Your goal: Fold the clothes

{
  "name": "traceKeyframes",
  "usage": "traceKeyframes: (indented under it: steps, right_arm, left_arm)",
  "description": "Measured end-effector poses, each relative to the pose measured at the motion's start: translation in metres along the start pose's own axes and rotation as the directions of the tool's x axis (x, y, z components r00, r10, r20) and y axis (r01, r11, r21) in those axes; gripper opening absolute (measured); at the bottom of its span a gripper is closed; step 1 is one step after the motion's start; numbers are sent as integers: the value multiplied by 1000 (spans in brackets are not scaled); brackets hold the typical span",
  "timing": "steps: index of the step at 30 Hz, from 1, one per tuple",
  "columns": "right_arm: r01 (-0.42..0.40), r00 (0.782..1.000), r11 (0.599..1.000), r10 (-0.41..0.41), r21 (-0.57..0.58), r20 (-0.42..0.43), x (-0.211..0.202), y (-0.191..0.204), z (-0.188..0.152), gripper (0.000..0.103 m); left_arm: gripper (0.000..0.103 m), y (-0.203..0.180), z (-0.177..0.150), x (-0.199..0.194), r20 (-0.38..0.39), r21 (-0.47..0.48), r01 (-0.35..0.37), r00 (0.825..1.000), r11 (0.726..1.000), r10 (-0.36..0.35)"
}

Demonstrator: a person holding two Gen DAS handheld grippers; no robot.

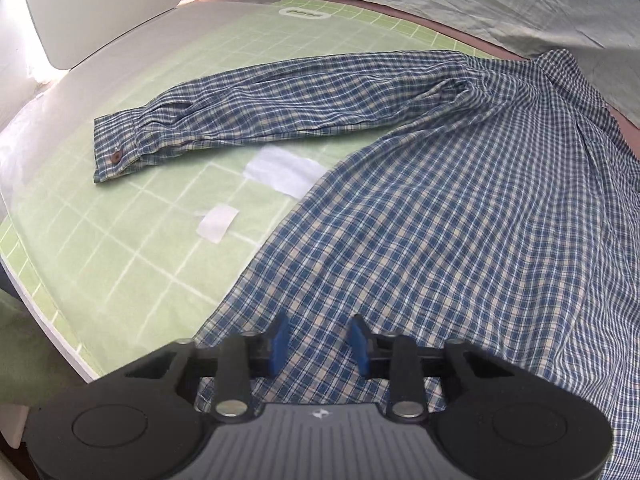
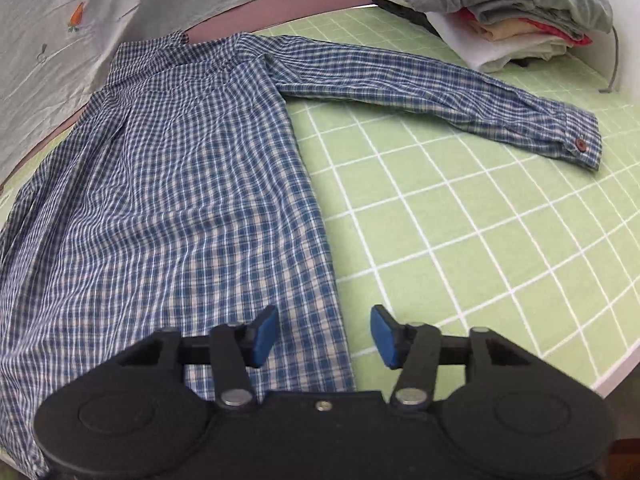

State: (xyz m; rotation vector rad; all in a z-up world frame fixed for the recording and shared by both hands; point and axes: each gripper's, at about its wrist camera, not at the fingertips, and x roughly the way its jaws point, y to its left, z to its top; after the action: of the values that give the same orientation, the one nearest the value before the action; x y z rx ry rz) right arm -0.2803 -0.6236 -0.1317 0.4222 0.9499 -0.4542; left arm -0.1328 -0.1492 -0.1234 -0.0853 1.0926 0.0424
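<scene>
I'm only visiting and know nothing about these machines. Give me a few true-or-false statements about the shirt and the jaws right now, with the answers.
1. The plaid shirt lies spread flat on the green grid mat. True.
2. The right gripper has its jaws clamped on the shirt. False: they are apart, over the shirt's lower edge.
3. Both sleeves are folded across the body. False: the left sleeve and right sleeve stretch outward.
4. A stack of folded clothes sits at the mat's far corner. True.
5. The left gripper holds nothing. True.
</scene>
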Motion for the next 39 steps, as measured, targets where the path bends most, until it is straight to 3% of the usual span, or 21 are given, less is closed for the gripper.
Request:
traceKeyframes:
  steps: [1, 2, 6, 10, 15, 17, 18, 19, 21, 22, 24, 28, 32, 34, 39]
  right_arm:
    - [-4, 1000, 1000, 4, -11, 6, -2, 1, 0, 10]
    - [-8, 1000, 1000, 9, -22, 12, -4, 2, 0, 2]
    - [-23, 999, 998, 26, -61, 40, -13, 5, 0, 0]
    - [-7, 993, 1000, 10, -22, 121, -44, -3, 9, 0]
    - [85, 995, 996, -84, -20, 54, -24, -7, 5, 2]
    - [195, 980, 979, -192, -63, 45, -19, 2, 0, 4]
    - [232, 972, 969, -228, -84, 56, -20, 7, -2, 11]
    - [241, 969, 966, -234, -94, 77, -24, 12, -2, 33]
    - [220, 973, 970, -211, -98, 96, -28, 24, -1, 58]
    - [205, 976, 974, -195, -100, 99, -28, 32, 0, 57]
    - [174, 981, 979, -163, -104, 104, -28, 47, 2, 60]
    - [123, 990, 989, -115, -85, 87, -23, 81, 2, 78]
    - [56, 998, 998, -56, -16, 30, -8, 116, -10, 79]
    - [39, 999, 999, -39, -4, 4, 1, 133, -18, 80]
    - [46, 999, 999, -46, 19, 6, 9, 166, -30, 80]
  left_arm:
    - [4, 1, -1, 0, -3, -11, 22, 1000, 1000, -22]
    - [2, 2, -3, -1, -4, -23, 38, 999, 999, -38]
    - [0, 6, -7, -20, 46, -25, 55, 997, 998, -54]
    - [0, 23, -10, -41, 91, -16, 25, 996, 1000, -24]
    - [1, 45, -14, -32, 50, -101, 57, 997, 993, -52]
    - [2, 48, -14, -34, 63, -104, 52, 997, 993, -46]
    - [2, 49, -12, -35, 66, -107, 52, 997, 993, -45]
    - [6, 52, -10, -34, 66, -107, 52, 997, 993, -45]
    - [18, 57, -4, -33, 65, -106, 53, 997, 993, -47]
    - [24, 61, 0, -30, 59, -110, 47, 997, 993, -41]
    - [26, 71, 11, -23, 50, -119, 37, 998, 992, -31]
    - [37, 87, 38, -12, 42, -120, 19, 999, 993, -14]
    - [45, 102, 67, -1, 46, -114, 6, 999, 993, -1]
    - [53, 111, 80, 6, 49, -124, -2, 999, 992, 8]
    - [56, 139, 109, 29, 23, -125, 1, 1000, 992, 2]
